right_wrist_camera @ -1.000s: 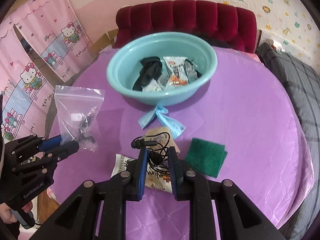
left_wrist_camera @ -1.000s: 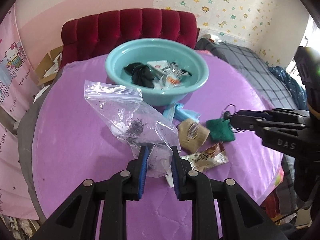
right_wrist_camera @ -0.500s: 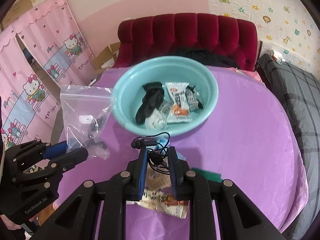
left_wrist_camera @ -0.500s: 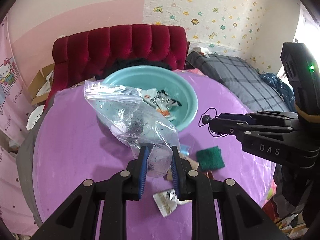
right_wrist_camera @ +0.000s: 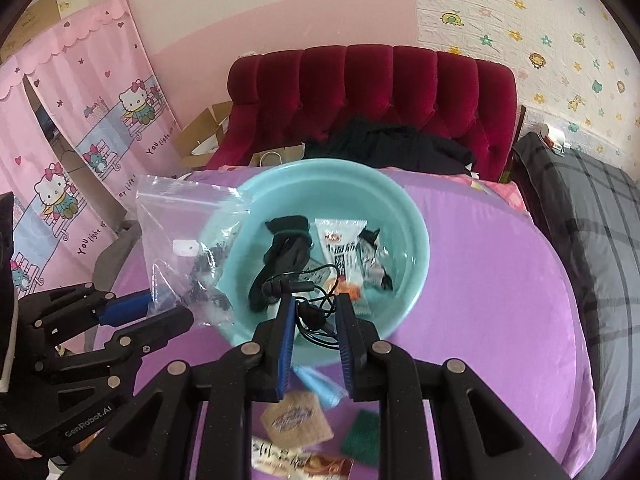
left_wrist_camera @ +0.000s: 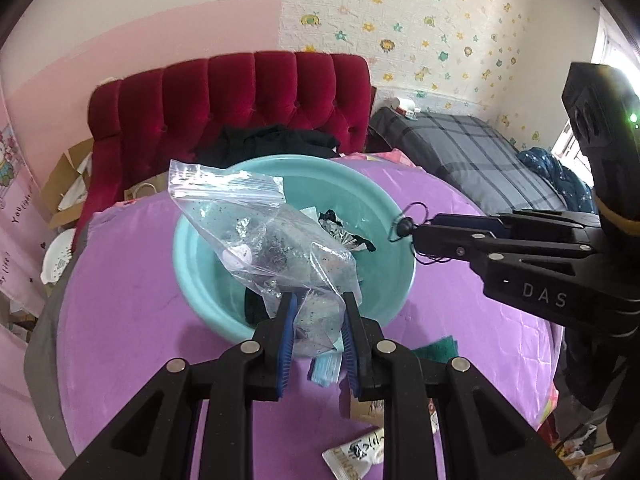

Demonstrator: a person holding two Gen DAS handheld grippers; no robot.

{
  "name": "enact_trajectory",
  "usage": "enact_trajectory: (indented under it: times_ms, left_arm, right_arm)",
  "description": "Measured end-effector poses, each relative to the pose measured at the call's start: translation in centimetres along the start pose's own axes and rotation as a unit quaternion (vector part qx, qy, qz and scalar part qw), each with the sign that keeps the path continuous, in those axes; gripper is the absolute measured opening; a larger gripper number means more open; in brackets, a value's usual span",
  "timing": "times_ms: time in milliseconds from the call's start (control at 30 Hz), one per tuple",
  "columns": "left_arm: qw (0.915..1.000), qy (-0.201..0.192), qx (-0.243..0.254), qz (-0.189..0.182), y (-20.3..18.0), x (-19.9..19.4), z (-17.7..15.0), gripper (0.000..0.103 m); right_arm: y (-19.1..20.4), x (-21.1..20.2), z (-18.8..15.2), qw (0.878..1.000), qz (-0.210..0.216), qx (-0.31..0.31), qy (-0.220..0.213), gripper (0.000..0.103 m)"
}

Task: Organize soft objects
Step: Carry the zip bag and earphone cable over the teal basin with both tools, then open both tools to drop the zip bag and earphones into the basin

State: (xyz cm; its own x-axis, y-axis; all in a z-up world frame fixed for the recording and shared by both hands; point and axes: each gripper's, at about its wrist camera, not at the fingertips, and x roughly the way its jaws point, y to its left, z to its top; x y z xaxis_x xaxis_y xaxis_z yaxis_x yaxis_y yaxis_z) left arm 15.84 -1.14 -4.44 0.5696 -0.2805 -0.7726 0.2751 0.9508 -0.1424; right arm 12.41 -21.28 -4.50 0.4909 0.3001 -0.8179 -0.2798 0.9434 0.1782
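Left tongs [left_wrist_camera: 318, 332] were clamped on the lower end of a clear zip bag [left_wrist_camera: 272, 240], raised above the teal basin [left_wrist_camera: 384, 216]; judged: held there so it could be dropped in with the other soft items. Right tongs [right_wrist_camera: 316, 320] were narrowed on a tangled black cable [right_wrist_camera: 308, 300], also held over the basin, likely for the same drop. Already lying in the basin were a black cloth [right_wrist_camera: 286, 248] and snack packets [right_wrist_camera: 342, 246]. Left on the purple surface [right_wrist_camera: 492, 280] near the tongs were a green scouring pad [right_wrist_camera: 362, 434], a brown square pad [right_wrist_camera: 296, 424], a blue wrapper [right_wrist_camera: 320, 390] and another packet [right_wrist_camera: 296, 460], partly cut off by the tongs' arms. Bag contents were dark specks plus a white tag, not identifiable. Cable ends were hidden between the pads
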Motion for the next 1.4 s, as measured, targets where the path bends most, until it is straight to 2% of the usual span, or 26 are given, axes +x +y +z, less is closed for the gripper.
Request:
enact_trajectory:
  times_ms: [367, 467, 567, 800, 1100, 1133, 1200, 1233, 1267, 1333, 1367, 1400]
  left_arm:
    - [0.9999, 0.011, 0.005, -0.001, 1.2, 4.9, 2.8, 0.024]
    - [0.9995, 0.027, -0.002, -0.019, 1.6, 6.9, 3.3, 0.024]
    - [0.9992, 0.039, 0.008, -0.008, 1.9, 9.1, 3.8, 0.024]
    - [0.9984, 0.055, 0.012, -0.007, 2.3, 12.2, 4.5, 0.024]
    - [0.9981, 0.059, 0.013, 0.001, 2.2, 13.2, 4.7, 0.024]
    - [0.9982, 0.058, 0.017, 0.006, 2.1, 13.2, 4.7, 0.029]
    - [0.998, 0.056, 0.02, 0.021, 2.0, 13.0, 4.7, 0.051]
    - [0.998, 0.054, 0.019, 0.026, 2.0, 12.9, 4.6, 0.076]
    - [0.9981, 0.052, 0.016, 0.029, 2.0, 12.8, 4.5, 0.09]
    - [0.9982, 0.046, 0.012, 0.038, 2.4, 12.5, 4.4, 0.09]
    - [0.9979, 0.044, 0.01, 0.046, 2.5, 12.3, 4.3, 0.096]
    - [0.9974, 0.045, 0.008, 0.055, 2.7, 12.2, 4.2, 0.101]
  right_arm:
    - [-1.6, 5.7, 3.1, 1.0, 0.005, 0.017, 0.017, 0.021]
    - [-2.3, 7.4, 3.7, 0.999, 0.006, 0.028, 0.021, 0.021]
    - [-3.0, 9.3, 4.2, 0.999, 0.01, 0.03, 0.03, 0.021]
    - [-4.2, 12.6, 4.8, 0.998, 0.0, 0.038, 0.045, 0.021]
    - [-5.0, 14.4, 5.3, 0.997, 0.01, 0.058, 0.057, 0.022]
    - [-5.0, 14.4, 5.3, 0.997, 0.013, 0.058, 0.057, 0.025]
    - [-5.0, 14.6, 5.4, 0.997, 0.011, 0.057, 0.059, 0.03]
    - [-4.9, 14.7, 5.4, 0.996, 0.011, 0.058, 0.061, 0.031]
    - [-4.9, 14.7, 5.4, 0.996, 0.014, 0.058, 0.063, 0.033]
    - [-4.8, 14.3, 5.4, 0.997, 0.013, 0.058, 0.056, 0.048]
    - [-4.8, 14.0, 5.4, 0.997, 0.009, 0.058, 0.052, 0.05]
    - [-4.8, 13.7, 5.4, 0.997, 0.006, 0.058, 0.049, 0.061]
